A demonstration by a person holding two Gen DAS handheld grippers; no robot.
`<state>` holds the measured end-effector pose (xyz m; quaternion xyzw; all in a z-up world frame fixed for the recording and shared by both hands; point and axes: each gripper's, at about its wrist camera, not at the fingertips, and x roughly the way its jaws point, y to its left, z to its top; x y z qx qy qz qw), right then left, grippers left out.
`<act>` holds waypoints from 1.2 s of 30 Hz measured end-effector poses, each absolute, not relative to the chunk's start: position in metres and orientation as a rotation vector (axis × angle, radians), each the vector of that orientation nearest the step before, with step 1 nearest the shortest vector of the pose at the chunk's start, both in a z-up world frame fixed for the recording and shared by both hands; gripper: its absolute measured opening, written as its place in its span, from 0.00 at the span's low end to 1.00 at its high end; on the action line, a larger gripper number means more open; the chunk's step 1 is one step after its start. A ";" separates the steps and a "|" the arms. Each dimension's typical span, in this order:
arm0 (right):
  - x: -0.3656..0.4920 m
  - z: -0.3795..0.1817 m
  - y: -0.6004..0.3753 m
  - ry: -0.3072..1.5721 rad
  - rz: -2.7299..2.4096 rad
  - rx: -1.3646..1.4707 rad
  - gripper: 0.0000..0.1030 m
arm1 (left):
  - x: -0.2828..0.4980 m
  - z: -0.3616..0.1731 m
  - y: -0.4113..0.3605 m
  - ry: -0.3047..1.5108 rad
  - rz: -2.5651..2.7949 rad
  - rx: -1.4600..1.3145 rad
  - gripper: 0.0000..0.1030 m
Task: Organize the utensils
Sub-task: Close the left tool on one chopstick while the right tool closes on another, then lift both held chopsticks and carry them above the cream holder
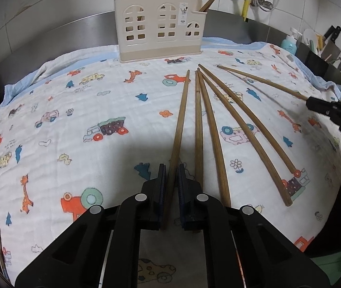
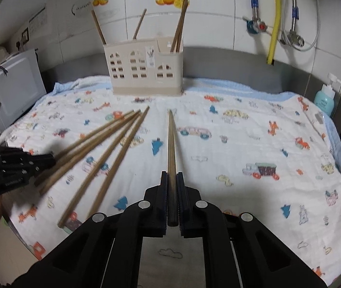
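A beige utensil holder (image 1: 158,26) (image 2: 146,69) stands at the back of the patterned cloth with several chopsticks upright in it. My left gripper (image 1: 171,168) is shut on a wooden chopstick (image 1: 180,124) whose far end rests on the cloth. Several more chopsticks (image 1: 237,129) (image 2: 103,153) lie fanned out on the cloth to its right. My right gripper (image 2: 172,175) is shut on another chopstick (image 2: 171,144) that points toward the holder; it also shows at the right edge of the left wrist view (image 1: 314,103).
The cartoon-print cloth (image 1: 74,110) (image 2: 254,144) covers a steel counter. Pipes and a yellow hose (image 2: 274,19) run on the tiled wall. A blue soap bottle (image 2: 324,98) and knives (image 1: 333,38) stand at the right. A grey appliance (image 2: 14,84) sits at the left.
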<state>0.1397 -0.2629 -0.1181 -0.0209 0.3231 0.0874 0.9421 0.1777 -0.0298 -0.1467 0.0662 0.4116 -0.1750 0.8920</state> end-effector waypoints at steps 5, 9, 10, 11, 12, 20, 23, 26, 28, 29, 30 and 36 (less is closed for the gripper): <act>0.137 -0.092 -0.256 0.605 0.185 -0.062 0.07 | 0.174 -0.136 -0.024 0.817 -0.367 0.110 0.06; 0.138 -0.072 -0.252 0.570 0.203 -0.057 0.07 | 0.169 -0.118 -0.019 0.766 -0.378 0.085 0.06; 0.139 -0.065 -0.250 0.562 0.209 -0.057 0.07 | 0.168 -0.113 -0.018 0.752 -0.383 0.079 0.06; 0.140 -0.060 -0.249 0.554 0.211 -0.060 0.07 | 0.167 -0.107 -0.017 0.738 -0.382 0.072 0.06; 0.141 -0.054 -0.248 0.546 0.215 -0.061 0.07 | 0.166 -0.103 -0.016 0.727 -0.384 0.068 0.06; 0.154 -0.012 -0.236 0.496 0.245 -0.085 0.07 | 0.169 -0.070 -0.011 0.649 -0.408 0.037 0.04; 0.157 -0.006 -0.233 0.489 0.251 -0.091 0.07 | 0.172 -0.076 -0.007 0.684 -0.405 0.028 0.05; 0.157 -0.007 -0.231 0.489 0.249 -0.097 0.07 | 0.173 -0.089 -0.001 0.734 -0.410 0.019 0.06; 0.157 -0.009 -0.230 0.493 0.249 -0.094 0.07 | 0.173 -0.100 0.000 0.766 -0.410 0.017 0.06; 0.158 -0.010 -0.231 0.494 0.247 -0.091 0.07 | 0.173 -0.105 -0.001 0.777 -0.415 0.021 0.06; 0.158 -0.011 -0.231 0.494 0.246 -0.088 0.07 | 0.173 -0.110 -0.001 0.790 -0.415 0.027 0.06; 0.156 -0.008 -0.231 0.486 0.244 -0.094 0.07 | 0.173 -0.134 -0.006 0.851 -0.415 0.029 0.15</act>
